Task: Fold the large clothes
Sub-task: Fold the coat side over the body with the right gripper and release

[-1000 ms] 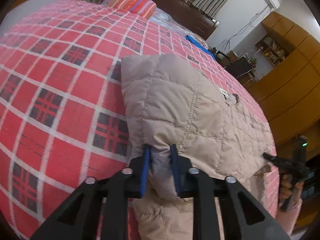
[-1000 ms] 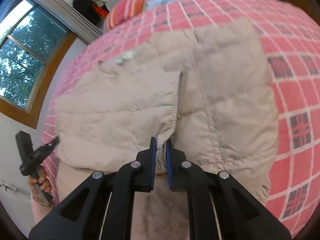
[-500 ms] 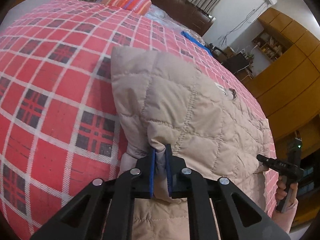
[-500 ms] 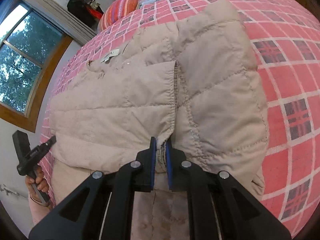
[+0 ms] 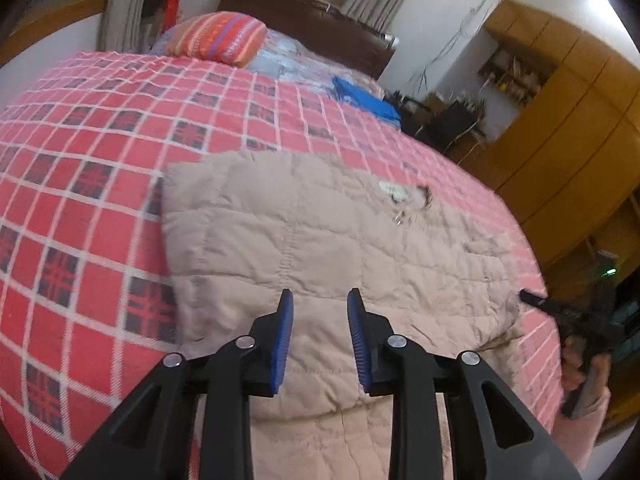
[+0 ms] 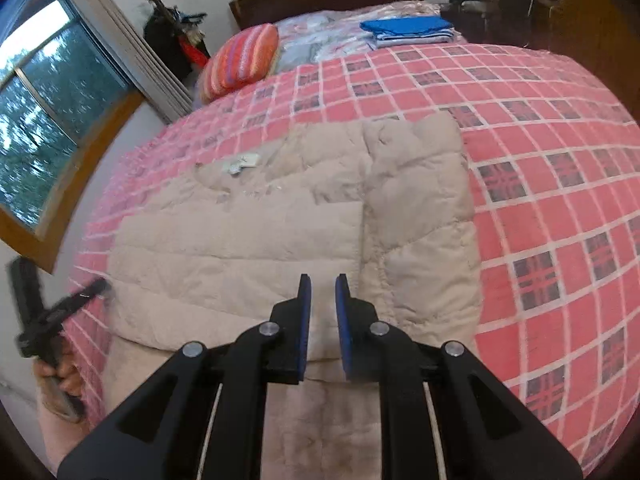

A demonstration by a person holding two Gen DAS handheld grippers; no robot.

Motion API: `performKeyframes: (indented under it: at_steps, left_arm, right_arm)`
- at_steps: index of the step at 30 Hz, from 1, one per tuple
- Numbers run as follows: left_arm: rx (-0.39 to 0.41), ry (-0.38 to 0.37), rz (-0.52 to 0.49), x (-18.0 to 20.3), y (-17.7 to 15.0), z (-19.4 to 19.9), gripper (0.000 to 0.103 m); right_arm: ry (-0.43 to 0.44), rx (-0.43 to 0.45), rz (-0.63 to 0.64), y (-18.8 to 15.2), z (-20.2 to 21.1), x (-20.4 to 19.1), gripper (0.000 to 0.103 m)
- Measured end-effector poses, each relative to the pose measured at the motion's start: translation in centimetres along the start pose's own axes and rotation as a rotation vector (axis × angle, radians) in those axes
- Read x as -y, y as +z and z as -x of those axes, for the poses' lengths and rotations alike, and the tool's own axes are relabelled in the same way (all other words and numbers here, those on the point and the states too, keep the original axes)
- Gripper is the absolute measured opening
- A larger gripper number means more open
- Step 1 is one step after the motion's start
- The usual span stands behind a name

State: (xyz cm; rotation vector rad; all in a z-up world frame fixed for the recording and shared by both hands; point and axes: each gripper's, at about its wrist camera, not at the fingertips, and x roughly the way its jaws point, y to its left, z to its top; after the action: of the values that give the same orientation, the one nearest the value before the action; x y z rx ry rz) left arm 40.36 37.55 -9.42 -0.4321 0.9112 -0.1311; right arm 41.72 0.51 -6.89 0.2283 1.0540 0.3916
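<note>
Both grippers have let go of the beige quilted jacket [image 5: 328,240] since half a second ago, when each pinched a fold of its near edge; they now sit higher, with the jacket dropped flat below them. On the left gripper [image 5: 320,304] the two blue-padded fingers [image 5: 283,336] stand wide apart with nothing between them, hanging over the jacket's near part without visibly touching it. On the right gripper [image 6: 320,286] the two fingers [image 6: 304,320] are parted by a narrower gap, also empty, above the jacket's near hem.

One jacket lies on the bed, on a red plaid blanket [image 5: 80,208], near the edge closest to the cameras, with its lower part hanging over that edge. It is folded: in the right wrist view a padded panel lies across the body with a straight vertical edge near the middle, and a second puffy section lies beside it on the right. A small white label [image 6: 242,165] shows at the collar area toward the far side. The fabric is pale tan, stitched in squares, slightly wrinkled.

Two grippers are in view, each also seen from the other's camera, held in a hand [image 6: 64,376] at the frame edge. Further up the bed sit one striped orange pillow [image 6: 240,60] and one blue folded cloth [image 6: 408,28] on a pale sheet, well apart from the jacket.
</note>
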Motion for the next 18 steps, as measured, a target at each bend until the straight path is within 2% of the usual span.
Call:
performKeyframes:
  at_steps: [3, 5, 6, 10, 12, 14, 18]
  left_arm:
    - [-0.035, 0.008, 0.022, -0.6, -0.2, -1.7, 0.028]
    - [-0.045, 0.003, 0.042, -1.0, -0.3, -2.2, 0.028]
    - [-0.042, -0.002, 0.052, -1.0, -0.4, -2.2, 0.028]
    - [-0.030, -0.052, 0.025, 0.0, -1.1, -1.5, 0.033]
    - [-0.030, -0.043, -0.011, 0.5, -1.5, -1.3, 0.034]
    - [-0.038, -0.014, -0.046, 0.7, -2.0, -1.5, 0.035]
    - [-0.076, -0.051, -0.007, -0.8, -2.4, -3.2, 0.034]
  right_arm:
    - [-0.009, 0.038, 0.001, -0.2, 1.2, 0.3, 0.014]
    - [0.016, 0.030, 0.028, -0.3, 1.4, -0.2, 0.025]
    - [0.030, 0.007, 0.042, -0.4, 0.9, -0.7, 0.027]
    - [-0.015, -0.083, 0.089, -1.0, -2.2, -1.9, 0.027]
    - [-0.019, -0.120, 0.064, -1.4, -3.4, -1.4, 0.027]
    - [-0.022, -0.142, 0.040, -1.8, -4.7, -0.4, 0.021]
    - [0.024, -0.160, -0.003, -2.1, -6.6, 1.1, 0.021]
